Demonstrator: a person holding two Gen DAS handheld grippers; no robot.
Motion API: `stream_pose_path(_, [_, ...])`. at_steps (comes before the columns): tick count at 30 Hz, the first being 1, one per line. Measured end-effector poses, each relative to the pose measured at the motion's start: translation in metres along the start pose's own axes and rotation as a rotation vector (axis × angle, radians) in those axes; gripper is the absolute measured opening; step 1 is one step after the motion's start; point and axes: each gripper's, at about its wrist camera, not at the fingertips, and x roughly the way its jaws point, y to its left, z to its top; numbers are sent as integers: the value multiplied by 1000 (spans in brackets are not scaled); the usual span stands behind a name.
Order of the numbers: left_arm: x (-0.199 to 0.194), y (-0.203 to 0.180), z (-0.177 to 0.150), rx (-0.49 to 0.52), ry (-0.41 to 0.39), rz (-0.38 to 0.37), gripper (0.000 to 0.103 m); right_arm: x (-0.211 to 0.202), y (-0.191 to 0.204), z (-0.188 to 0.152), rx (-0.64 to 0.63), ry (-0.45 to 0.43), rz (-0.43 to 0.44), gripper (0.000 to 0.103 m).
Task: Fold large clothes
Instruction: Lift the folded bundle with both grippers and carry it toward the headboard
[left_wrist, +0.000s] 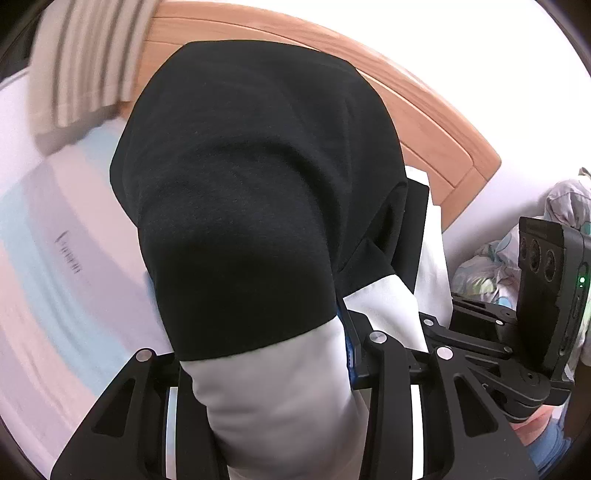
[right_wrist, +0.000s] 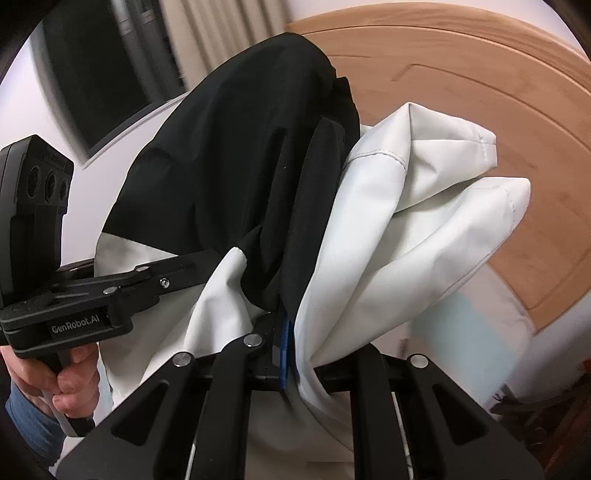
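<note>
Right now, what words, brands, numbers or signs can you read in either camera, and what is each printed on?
"GenRobot.AI": white lettering on the body of the left gripper, seen from the right wrist camera.
Dark marks on the bed sheet: too small and blurred to read.
Small print on top of the camera block: too small to read.
The black and white garment shows no text. Nothing else is readable.
</note>
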Motion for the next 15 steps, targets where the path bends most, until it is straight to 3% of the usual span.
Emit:
stream_pose_path(4, [50,-4,24,5,24,-36,37,14,-34,14,17,12,-48,10])
stream_pose_path(8, [108,16,35,22,80,-55,38,60,-55,31,61,56,-53,10])
stream_pose_path(9, [120,25,33,33,100,-54,38,75,-63,32,66,80,-55,10])
stream_pose_path(10, [135,32,33,42,126,-48,38,71,-104,27,71,94,-49,10])
stream_pose_path(15, [181,75,19,64,212,3,38,137,-113,19,84,165,3,10])
